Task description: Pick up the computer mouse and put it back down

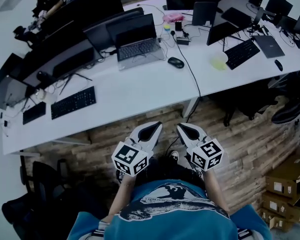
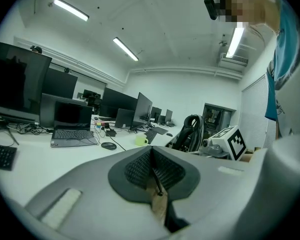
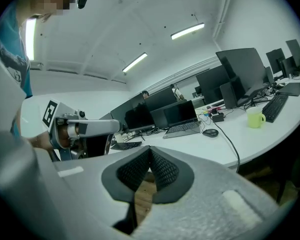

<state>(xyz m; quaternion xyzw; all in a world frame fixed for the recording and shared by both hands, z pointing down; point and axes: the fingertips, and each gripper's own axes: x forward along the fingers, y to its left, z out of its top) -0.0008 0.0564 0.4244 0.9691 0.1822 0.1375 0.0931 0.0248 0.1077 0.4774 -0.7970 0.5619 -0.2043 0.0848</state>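
A black computer mouse (image 1: 175, 62) lies on the white desk (image 1: 140, 91), just right of an open laptop (image 1: 135, 44). Both grippers hang low in front of the person, over the wooden floor and well short of the desk edge. My left gripper (image 1: 152, 128) is shut with nothing between its jaws, and my right gripper (image 1: 185, 129) beside it is shut and empty too. In the left gripper view the mouse (image 2: 108, 145) sits far beyond the closed jaws (image 2: 151, 152). In the right gripper view the mouse (image 3: 210, 132) is likewise distant from the closed jaws (image 3: 150, 152).
A black cable (image 1: 190, 75) runs past the mouse and off the desk edge. A black keyboard (image 1: 73, 102) lies at the left, a yellow-green mug (image 1: 219, 61) and a second keyboard (image 1: 242, 53) at the right. Office chairs (image 1: 290, 101) and cardboard boxes (image 1: 286, 184) stand on the floor.
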